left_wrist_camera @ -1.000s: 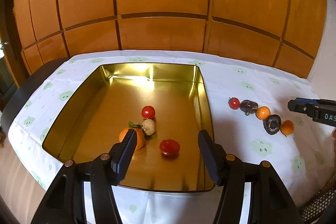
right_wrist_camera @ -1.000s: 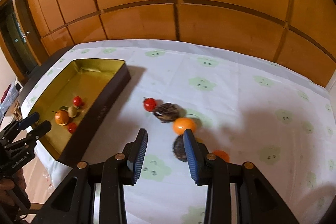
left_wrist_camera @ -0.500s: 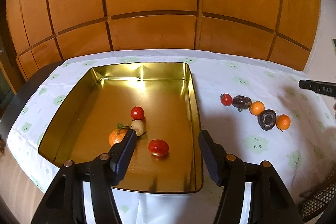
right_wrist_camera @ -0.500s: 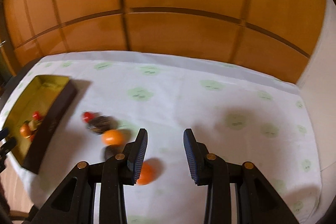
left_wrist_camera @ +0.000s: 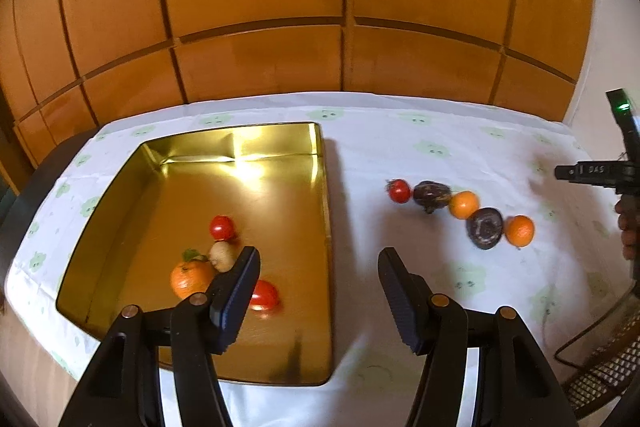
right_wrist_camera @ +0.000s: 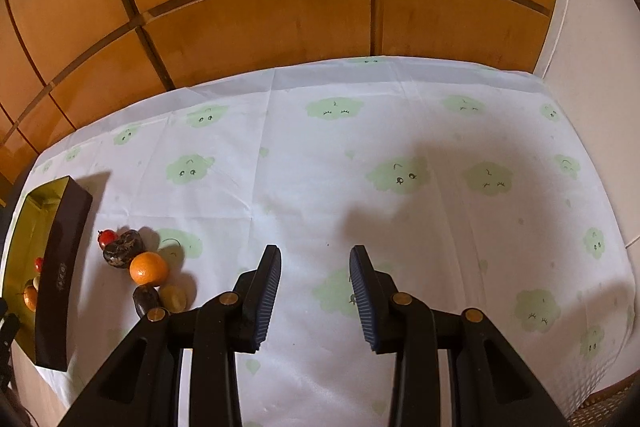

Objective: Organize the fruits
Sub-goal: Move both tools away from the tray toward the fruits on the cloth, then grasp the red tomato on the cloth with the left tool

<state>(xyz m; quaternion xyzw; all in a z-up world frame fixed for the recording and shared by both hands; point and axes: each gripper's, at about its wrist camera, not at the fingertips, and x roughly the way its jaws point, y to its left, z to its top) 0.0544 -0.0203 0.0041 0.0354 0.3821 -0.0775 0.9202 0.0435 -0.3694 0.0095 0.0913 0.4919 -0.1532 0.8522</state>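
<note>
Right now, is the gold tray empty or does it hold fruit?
Not empty: the gold tray holds four pieces, including an orange and a small tomato.

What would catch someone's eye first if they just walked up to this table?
Probably the shiny gold tray on the left of the cloud-print cloth, holding four fruits, including an orange. To its right, five more fruits lie in a slanting row on the cloth, from a small red tomato to an orange one.

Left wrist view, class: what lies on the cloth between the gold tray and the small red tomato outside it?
Nothing: between the gold tray and small red tomato, only bare cloth shows, in the left wrist view.
</note>
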